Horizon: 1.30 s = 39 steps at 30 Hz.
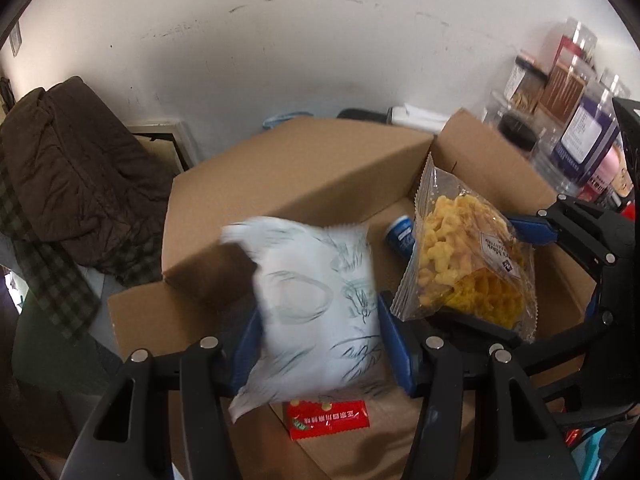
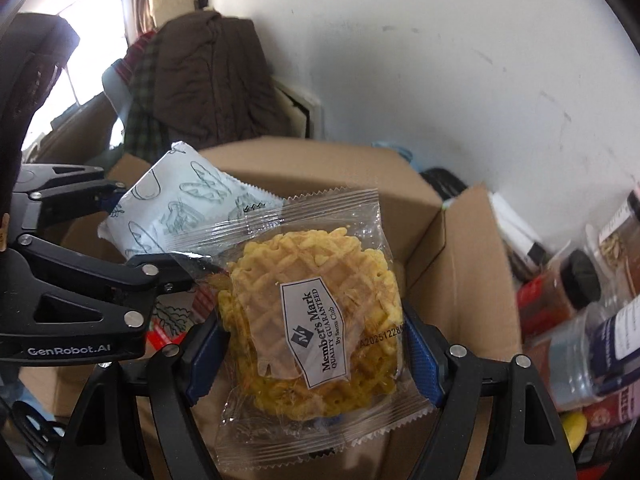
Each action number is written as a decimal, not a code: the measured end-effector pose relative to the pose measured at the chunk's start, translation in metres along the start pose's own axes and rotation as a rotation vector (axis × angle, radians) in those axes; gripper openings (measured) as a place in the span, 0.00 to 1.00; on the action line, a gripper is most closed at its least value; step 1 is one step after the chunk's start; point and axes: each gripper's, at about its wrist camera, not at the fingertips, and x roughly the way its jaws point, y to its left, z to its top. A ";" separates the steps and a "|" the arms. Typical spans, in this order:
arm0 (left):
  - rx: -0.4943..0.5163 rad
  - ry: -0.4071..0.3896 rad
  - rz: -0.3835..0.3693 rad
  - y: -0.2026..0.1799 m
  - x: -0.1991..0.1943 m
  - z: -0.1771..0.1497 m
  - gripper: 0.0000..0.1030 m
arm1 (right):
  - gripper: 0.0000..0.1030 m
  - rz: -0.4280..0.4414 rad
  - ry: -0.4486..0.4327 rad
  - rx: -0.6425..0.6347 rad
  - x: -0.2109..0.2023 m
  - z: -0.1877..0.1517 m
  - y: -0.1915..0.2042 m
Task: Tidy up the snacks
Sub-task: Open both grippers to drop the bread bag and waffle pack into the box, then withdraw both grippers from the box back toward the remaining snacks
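My left gripper (image 1: 320,340) is shut on a white snack packet with green line drawings (image 1: 316,304), held above an open cardboard box (image 1: 288,176). The packet also shows in the right wrist view (image 2: 184,208). My right gripper (image 2: 312,344) is shut on a clear packet of yellow waffle crisps labelled Member's Mark (image 2: 316,316), held over the same box (image 2: 460,264). That packet shows in the left wrist view (image 1: 468,256), just right of the white one. Inside the box lie a red sachet (image 1: 328,418) and a blue-and-white item (image 1: 400,234).
Jars and spice bottles (image 1: 580,136) crowd the right side, also seen in the right wrist view (image 2: 592,312). A brown coat and plaid cloth (image 1: 72,184) lie on the left. A white wall (image 1: 300,48) stands behind the box.
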 end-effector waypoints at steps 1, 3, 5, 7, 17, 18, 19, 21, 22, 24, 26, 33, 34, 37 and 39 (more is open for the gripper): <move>0.002 0.007 0.010 -0.001 0.001 0.000 0.54 | 0.76 -0.005 0.009 0.000 0.002 -0.001 0.000; -0.004 0.025 0.022 -0.001 0.003 0.000 0.54 | 0.76 -0.012 0.023 -0.004 0.005 -0.003 0.001; -0.008 0.052 0.029 0.000 0.006 0.000 0.54 | 0.77 -0.029 0.044 -0.009 0.008 -0.002 0.003; -0.012 0.073 0.052 0.001 0.010 -0.001 0.54 | 0.77 -0.041 0.069 -0.015 0.012 -0.002 0.005; -0.040 0.058 0.132 0.011 -0.002 -0.008 0.57 | 0.78 -0.046 0.130 -0.016 0.012 -0.005 0.008; -0.040 0.052 0.132 0.011 -0.005 -0.009 0.57 | 0.78 -0.052 0.129 -0.012 0.011 -0.005 0.008; -0.042 0.045 0.133 0.011 -0.008 -0.009 0.57 | 0.80 -0.058 0.128 -0.011 0.009 -0.005 0.008; -0.047 0.029 0.140 0.012 -0.015 -0.010 0.59 | 0.83 -0.074 0.123 -0.007 0.005 -0.005 0.007; -0.050 0.017 0.144 0.013 -0.019 -0.011 0.59 | 0.83 -0.082 0.118 -0.007 0.002 -0.005 0.006; -0.058 0.000 0.145 0.015 -0.028 -0.011 0.60 | 0.83 -0.087 0.109 -0.002 -0.005 -0.004 0.005; -0.067 -0.027 0.139 0.015 -0.041 -0.012 0.60 | 0.83 -0.084 0.097 0.003 -0.012 -0.004 0.005; -0.079 -0.126 0.147 0.010 -0.090 -0.012 0.60 | 0.83 -0.101 0.015 0.008 -0.052 0.000 0.011; -0.077 -0.140 0.147 0.007 -0.098 -0.013 0.60 | 0.83 -0.102 0.001 0.011 -0.060 0.001 0.012; -0.068 -0.187 0.149 0.001 -0.124 -0.014 0.60 | 0.83 -0.110 -0.033 0.026 -0.083 0.002 0.015; -0.070 -0.211 0.137 -0.002 -0.140 -0.016 0.60 | 0.83 -0.118 -0.066 0.035 -0.102 0.001 0.016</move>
